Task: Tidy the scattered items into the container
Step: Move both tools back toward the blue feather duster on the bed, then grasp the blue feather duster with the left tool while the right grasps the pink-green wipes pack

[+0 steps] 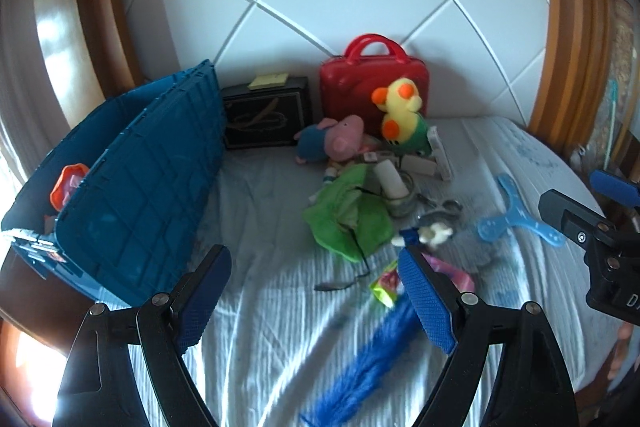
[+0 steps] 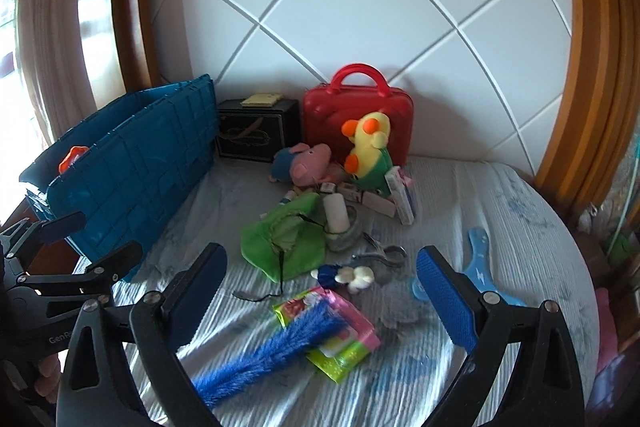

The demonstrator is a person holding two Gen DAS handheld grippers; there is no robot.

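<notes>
A blue plastic crate (image 1: 132, 187) stands at the left of the bed, with an orange toy (image 1: 66, 183) inside; it also shows in the right wrist view (image 2: 128, 167). Scattered items lie on the sheet: a green cloth (image 1: 346, 215), a pink pig plush (image 1: 340, 141), a yellow duck plush (image 1: 402, 115), a blue fuzzy brush (image 2: 272, 347), a colourful packet (image 2: 344, 331), a blue boomerang toy (image 1: 516, 215). My left gripper (image 1: 316, 303) is open and empty above the sheet. My right gripper (image 2: 320, 303) is open and empty above the brush.
A red case (image 1: 372, 87) and a black box (image 1: 266, 117) with yellow notes lean on the white padded headboard. Small boxes, a jar (image 2: 340, 227) and metal scissors (image 2: 384, 253) lie mid-pile. Wooden frame posts flank the bed.
</notes>
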